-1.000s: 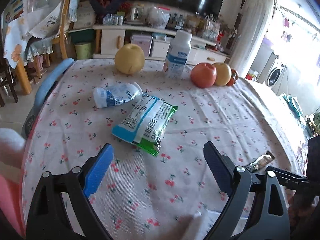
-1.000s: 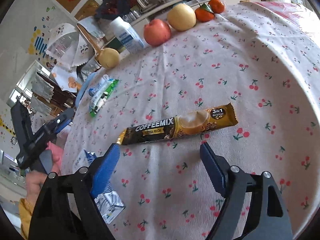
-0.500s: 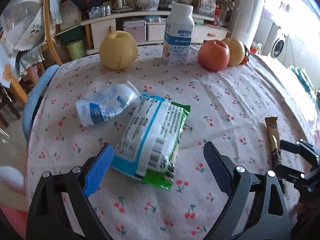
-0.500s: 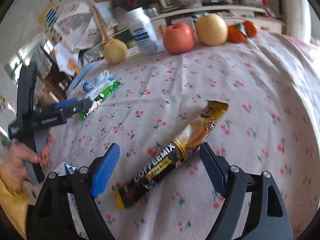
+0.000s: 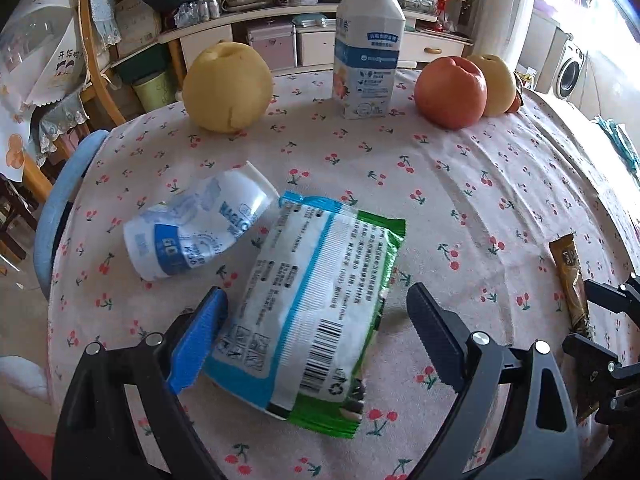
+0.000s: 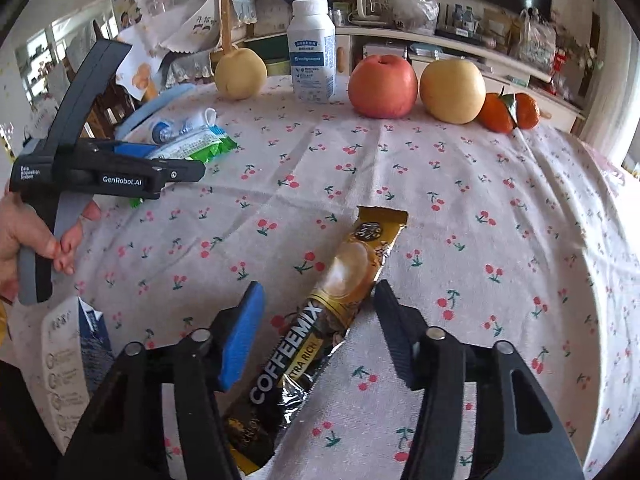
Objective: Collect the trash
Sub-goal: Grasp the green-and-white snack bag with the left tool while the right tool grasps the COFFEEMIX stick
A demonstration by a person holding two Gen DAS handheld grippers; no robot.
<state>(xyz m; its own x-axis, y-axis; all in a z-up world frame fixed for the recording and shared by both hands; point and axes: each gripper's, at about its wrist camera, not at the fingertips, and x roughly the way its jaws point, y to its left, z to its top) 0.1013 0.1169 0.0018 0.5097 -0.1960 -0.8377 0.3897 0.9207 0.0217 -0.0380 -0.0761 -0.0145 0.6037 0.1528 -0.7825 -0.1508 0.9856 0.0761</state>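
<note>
Left wrist view: close above the tablecloth [image 5: 460,184], angled steeply down past its own fingers toward the wrapper [image 5: 304,312]. Right wrist view: likewise close and tilted down, over the sachet [image 6: 320,332]. Both face the far shelf and share the bottle [image 5: 368,48], fruit, wrapper and sachet.

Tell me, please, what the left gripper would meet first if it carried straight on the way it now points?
Most likely the green and white snack packet: it already lies between the open fingers of the left gripper, on the tablecloth. Depth is unclear, so the cloth beneath may come almost at once.
</note>
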